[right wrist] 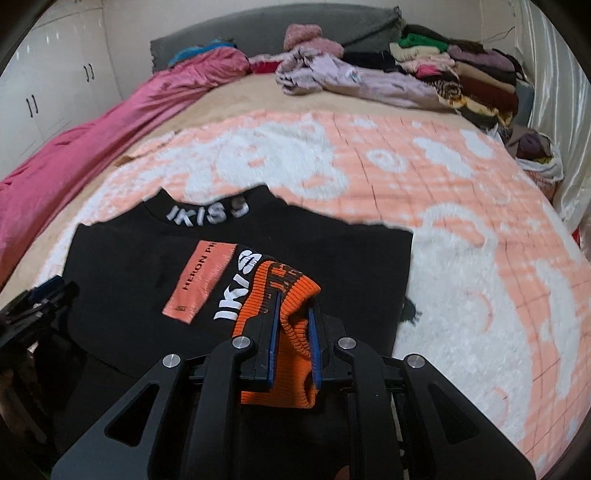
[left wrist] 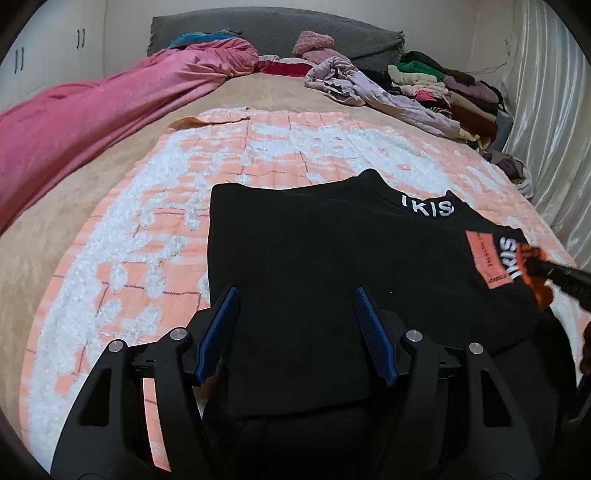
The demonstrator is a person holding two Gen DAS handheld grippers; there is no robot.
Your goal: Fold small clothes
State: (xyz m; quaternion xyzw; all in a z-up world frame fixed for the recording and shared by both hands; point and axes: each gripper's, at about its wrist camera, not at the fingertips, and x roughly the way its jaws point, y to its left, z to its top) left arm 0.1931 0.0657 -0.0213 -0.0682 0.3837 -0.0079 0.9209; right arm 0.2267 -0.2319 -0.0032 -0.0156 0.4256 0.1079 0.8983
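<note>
A black sweater (left wrist: 314, 240) with white "IKISS" lettering on the collar and a salmon patch lies flat on the orange-and-white blanket (left wrist: 166, 192). My left gripper (left wrist: 295, 293) hovers open over the sweater's near left part, with only flat black cloth under its blue pads. My right gripper (right wrist: 294, 301) is shut on the sweater's orange ribbed cuff (right wrist: 266, 288) and holds the sleeve folded across the chest (right wrist: 129, 266), beside the patch. In the left wrist view the right gripper (left wrist: 546, 271) comes in from the right edge with the cuff (left wrist: 532, 254). The left gripper (right wrist: 44, 291) shows blurred at the left of the right wrist view.
A pink cover (left wrist: 92, 110) lies bunched along the bed's left side. A heap of loose and stacked clothes (left wrist: 443, 88) fills the far right corner by the grey headboard (left wrist: 277, 29). A pale curtain (left wrist: 546, 110) hangs along the right. White cupboards (right wrist: 55, 74) stand at left.
</note>
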